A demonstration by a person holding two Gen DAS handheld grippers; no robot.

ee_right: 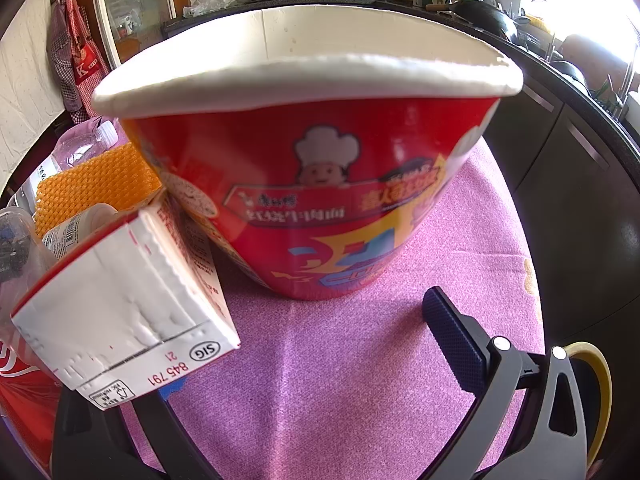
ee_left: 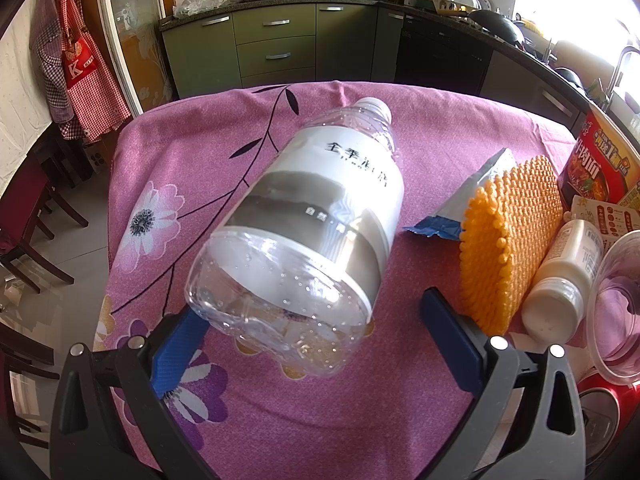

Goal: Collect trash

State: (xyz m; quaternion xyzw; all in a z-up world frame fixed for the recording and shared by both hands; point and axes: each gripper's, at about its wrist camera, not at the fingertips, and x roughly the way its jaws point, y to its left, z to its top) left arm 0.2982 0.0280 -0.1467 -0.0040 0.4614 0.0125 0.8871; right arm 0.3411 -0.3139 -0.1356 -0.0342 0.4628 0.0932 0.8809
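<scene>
An empty clear water bottle [ee_left: 304,216] with a grey and white label lies on the pink flowered tablecloth [ee_left: 420,128], base towards me. My left gripper [ee_left: 316,340] is open, with the bottle's base between its blue pads [ee_left: 452,336]. In the right wrist view a red instant-noodle bowl [ee_right: 320,184] stands upright just ahead of my open right gripper [ee_right: 312,360]. A white and red drink carton [ee_right: 120,304] lies tilted over the right gripper's left finger and hides most of it. Nothing is between the right gripper's fingers.
Right of the bottle lie a blue and silver snack wrapper [ee_left: 472,196], an orange foam net [ee_left: 516,232], a small white bottle [ee_left: 564,276], a clear plastic cup [ee_left: 620,312] and a red can [ee_left: 600,400]. Kitchen cabinets [ee_left: 276,44] stand beyond the table's far edge. Chairs [ee_left: 28,224] stand at left.
</scene>
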